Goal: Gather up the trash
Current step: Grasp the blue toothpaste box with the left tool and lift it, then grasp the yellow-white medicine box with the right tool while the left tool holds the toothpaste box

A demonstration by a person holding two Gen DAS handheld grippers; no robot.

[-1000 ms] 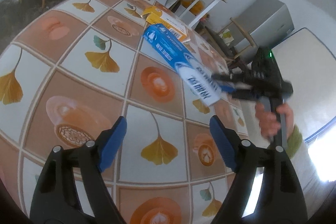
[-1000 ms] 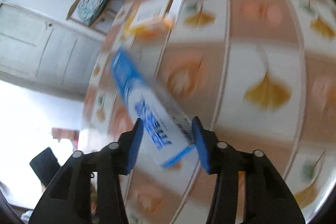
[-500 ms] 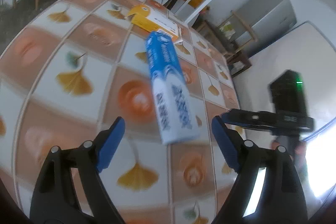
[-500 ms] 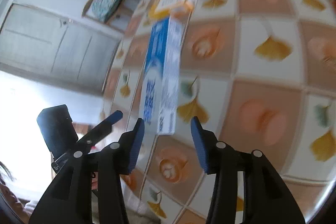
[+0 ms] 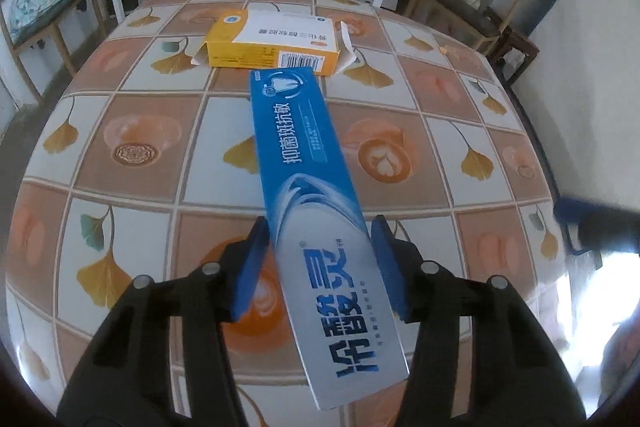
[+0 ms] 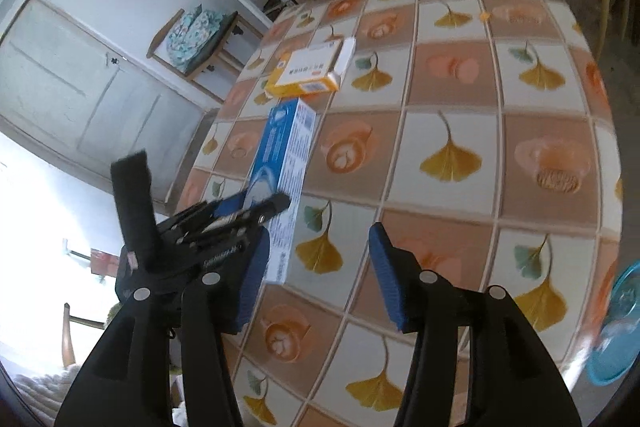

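Left gripper (image 5: 320, 263): we have the blue toothpaste box (image 5: 308, 195) between the fingers, near its silver end. The fingers have just been closing in on it; the left pad (image 5: 250, 267) sits against the box edge, while the right pad (image 5: 386, 267) shows a thin sliver of gap in the left wrist view, so we can't tell if the grip is firm. The box sticks out forward above the counter (image 5: 120, 115), blue end pointing at the yellow box (image 5: 276, 45).

Right gripper (image 6: 316, 275): released, holding nothing. Fingers have just been opening and stand apart over bare tablecloth, with the toothpaste box (image 6: 282, 163) just left of them.

Right wrist view only: the left gripper (image 6: 240, 211) seen from the side, clasped round the box's near end, and a blue plastic basin (image 6: 616, 331) at the right edge. Yellow box (image 6: 310, 69) lies flat beyond the toothpaste box.

Left wrist view only: the print on the box's top face, and a blurred bit of the right gripper (image 5: 596, 231) at the right edge.
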